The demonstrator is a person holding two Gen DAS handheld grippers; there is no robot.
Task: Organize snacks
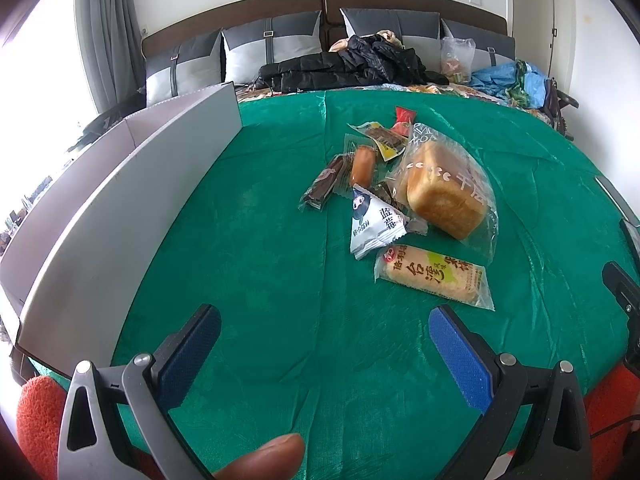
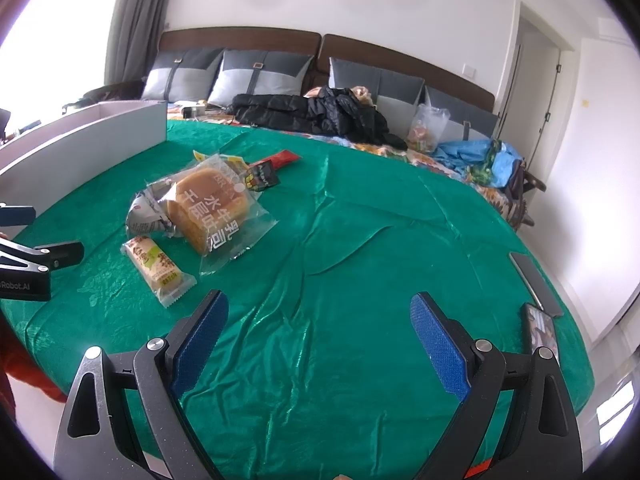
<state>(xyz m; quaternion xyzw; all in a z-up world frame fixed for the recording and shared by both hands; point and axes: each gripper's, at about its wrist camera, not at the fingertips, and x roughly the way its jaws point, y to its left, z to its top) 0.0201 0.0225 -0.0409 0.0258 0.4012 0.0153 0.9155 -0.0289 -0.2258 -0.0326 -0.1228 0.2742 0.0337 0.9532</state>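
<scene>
On the green cloth (image 1: 260, 280), the snack pile (image 1: 404, 196) lies beyond both grippers' spread, empty fingers (image 1: 460, 354).

The clear-wrapped brown bread loaf (image 2: 208, 210) reads "水牛乳千层吐司". The white triangular snack packet (image 1: 374, 222) shows "蓝莓". The black left gripper body (image 2: 24, 276) reads "Robot.AI".

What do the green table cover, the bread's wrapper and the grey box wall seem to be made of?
Green table cover: probably satiny fabric; it creases and shines.
Clear bread wrapper: thin glossy plastic film; the loaf shows through.
Flat grey box wall: matte, stiff; possibly cardboard or plastic sheet.
</scene>
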